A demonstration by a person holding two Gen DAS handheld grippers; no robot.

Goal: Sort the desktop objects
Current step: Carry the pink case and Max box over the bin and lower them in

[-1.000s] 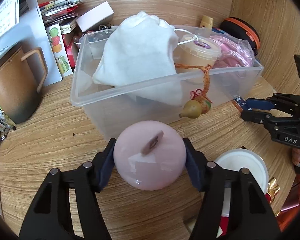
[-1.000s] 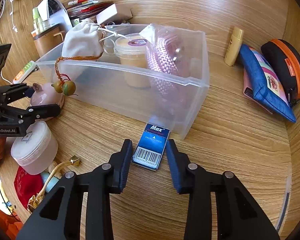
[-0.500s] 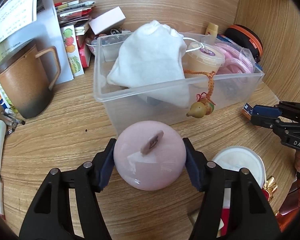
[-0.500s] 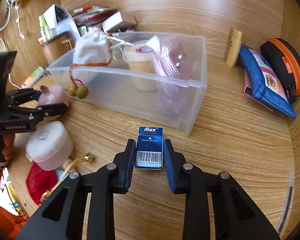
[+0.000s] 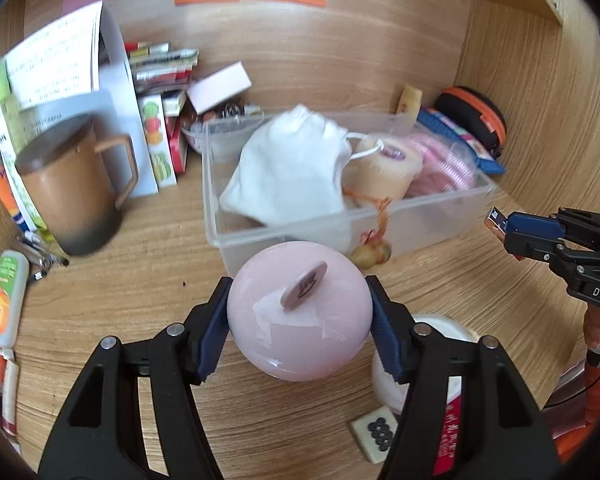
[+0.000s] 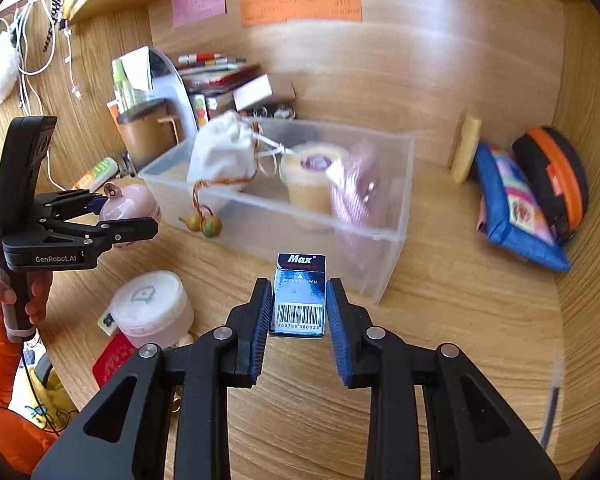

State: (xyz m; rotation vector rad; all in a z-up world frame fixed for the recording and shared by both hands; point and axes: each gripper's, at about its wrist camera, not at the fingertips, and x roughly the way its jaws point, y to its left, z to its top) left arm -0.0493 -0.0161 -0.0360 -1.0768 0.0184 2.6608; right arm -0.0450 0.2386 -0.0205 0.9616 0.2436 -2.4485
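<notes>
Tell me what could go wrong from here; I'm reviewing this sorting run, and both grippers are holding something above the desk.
1. The left gripper grips the glossy, rounded pink jar only at its sides; it might slip.
2. The clear bin is already crowded with the white pouch and lidded cup, so drop space is tight.
3. The right gripper holds the small blue box near its lower end; it could pivot.

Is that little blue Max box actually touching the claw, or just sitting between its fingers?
Touching. In the right wrist view the right claw has both blue pads against the sides of the blue Max box, lifted clear of the desk.
</notes>
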